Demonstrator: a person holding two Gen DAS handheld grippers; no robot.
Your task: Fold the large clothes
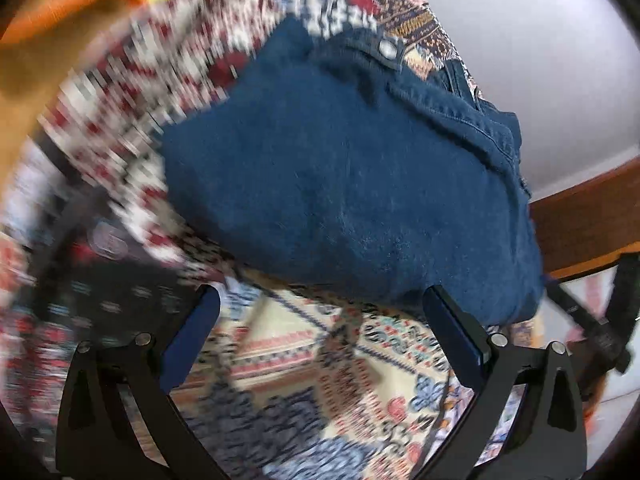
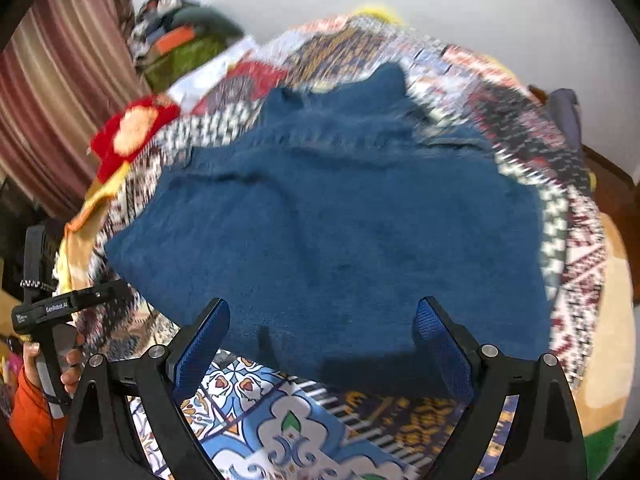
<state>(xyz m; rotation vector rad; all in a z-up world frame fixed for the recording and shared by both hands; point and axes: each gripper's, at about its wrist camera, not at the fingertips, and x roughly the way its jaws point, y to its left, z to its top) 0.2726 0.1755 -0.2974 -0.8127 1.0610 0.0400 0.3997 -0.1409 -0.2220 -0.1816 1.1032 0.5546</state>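
The blue denim garment (image 2: 332,216) lies partly folded on the patterned bedspread (image 2: 304,432). Both the left hand-held gripper (image 1: 320,320) and the right hand-held gripper (image 2: 322,336) hang just short of its near edge, fingers apart and empty. Denim looks heavy, fairly stiff, not slippery; the near hem seems the best hold.

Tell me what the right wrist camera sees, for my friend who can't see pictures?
A blue denim garment lies spread on a colourful patterned bedspread. The right claw is open at its near edge, holding nothing. At far left, a hand holds the other claw's handle.
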